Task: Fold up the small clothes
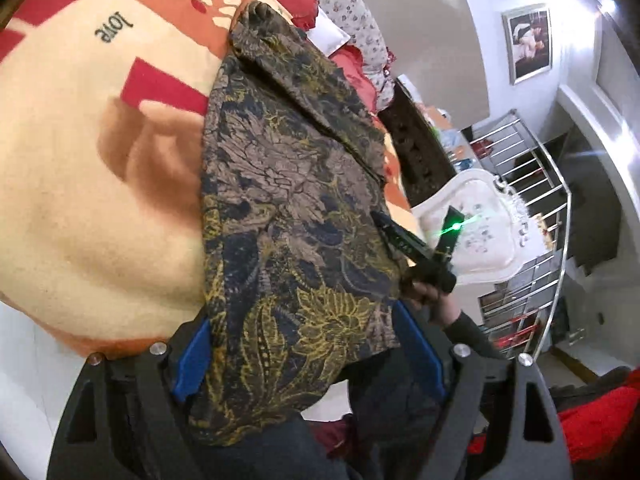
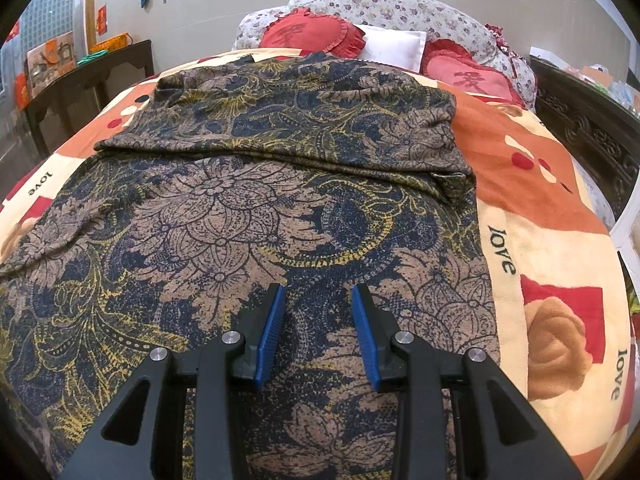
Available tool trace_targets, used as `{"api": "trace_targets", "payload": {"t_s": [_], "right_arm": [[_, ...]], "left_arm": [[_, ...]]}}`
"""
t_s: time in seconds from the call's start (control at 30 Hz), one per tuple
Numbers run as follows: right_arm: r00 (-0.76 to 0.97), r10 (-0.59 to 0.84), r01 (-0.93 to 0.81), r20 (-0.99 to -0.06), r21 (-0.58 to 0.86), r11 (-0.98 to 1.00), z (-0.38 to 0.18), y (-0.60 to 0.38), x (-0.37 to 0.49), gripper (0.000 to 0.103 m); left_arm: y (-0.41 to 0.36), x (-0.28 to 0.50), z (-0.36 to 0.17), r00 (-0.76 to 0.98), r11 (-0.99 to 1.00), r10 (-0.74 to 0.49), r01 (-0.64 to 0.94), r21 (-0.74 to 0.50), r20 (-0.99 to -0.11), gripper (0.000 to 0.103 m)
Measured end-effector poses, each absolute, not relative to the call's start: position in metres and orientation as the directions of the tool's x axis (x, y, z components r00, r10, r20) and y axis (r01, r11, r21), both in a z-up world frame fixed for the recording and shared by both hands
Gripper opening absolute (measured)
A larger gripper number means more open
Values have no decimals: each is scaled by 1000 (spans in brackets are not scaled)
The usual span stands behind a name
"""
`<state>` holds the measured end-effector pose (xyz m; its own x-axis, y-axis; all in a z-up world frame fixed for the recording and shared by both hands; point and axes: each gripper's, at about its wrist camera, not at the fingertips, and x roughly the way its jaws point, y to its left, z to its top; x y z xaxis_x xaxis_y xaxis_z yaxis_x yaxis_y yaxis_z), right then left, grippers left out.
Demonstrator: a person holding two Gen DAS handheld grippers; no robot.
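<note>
A brown, navy and yellow patterned garment [image 2: 280, 200] lies spread on the bed, its far part folded back over itself. My right gripper [image 2: 319, 288] rests on the near part, jaws half apart, with flat cloth under the gap and nothing pinched. In the left wrist view the same garment [image 1: 288, 184] runs across the blanket, and one end hangs over the bed edge between the blue pads of my left gripper [image 1: 306, 354]. Those jaws stand wide, and I see no pinch on the cloth. My right gripper [image 1: 412, 240] shows there too, held by a hand [image 1: 432, 292] at the garment's far edge.
The cream, orange and red blanket [image 2: 560, 240] covers the bed. Red heart cushions [image 2: 312, 36] and a white pillow [image 2: 394, 46] lie at its head. Dark carved furniture [image 2: 592, 136] stands on the right. A white chair [image 1: 472, 220] and a metal railing [image 1: 532, 208] stand beyond the bed.
</note>
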<state>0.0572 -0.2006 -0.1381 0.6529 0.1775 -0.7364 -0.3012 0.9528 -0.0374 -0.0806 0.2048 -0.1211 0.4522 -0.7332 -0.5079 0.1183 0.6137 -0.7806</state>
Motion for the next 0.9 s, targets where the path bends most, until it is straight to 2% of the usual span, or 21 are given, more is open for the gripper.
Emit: {"api": "trace_targets", "payload": {"t_s": [0.1,0.17,0.27,0.4,0.47,0.5,0.63,0.7,0.77,0.9], "right_arm": [[621,187,-305,-761,-15,952,-131,-204,60,35],[602,220,-286,-768,50,957,-114,-220,52,35],[637,248,-284,-729,77,956,-84,-251,25,35],[631,222,-242,-744,83,967,-68,-299,-11,37],[588,243,-210,-771,145,967,-78,-322,-30,38],[572,258,-201,-779,171,964,-85,-328,-38,38],[544,277,-185,-792,208,960,-109,-338,-57,38],[548,302,-179,-780,243,953,-118,-341,-61,38],[551,329,-188,-767,269,944,-125,-342,-62,38],[526,384,-190,-759,335,923,-140,-347,-65,38]], "left_arm": [[202,-82,-118,443,651,-711,119,-750,-547,80],[195,-82,-113,438,707,-669,126,-696,-600,76],[183,-86,-107,439,805,-574,145,-576,-691,60],[165,-90,-106,457,891,-451,183,-415,-767,47],[165,-90,-108,464,908,-417,168,-384,-782,17],[167,-90,-110,464,911,-408,152,-383,-786,14],[171,-91,-114,478,903,-417,123,-411,-773,14],[168,-92,-113,483,907,-409,123,-402,-774,18],[165,-93,-111,484,905,-414,127,-406,-771,30],[159,-95,-108,482,899,-428,140,-415,-765,44]]}}
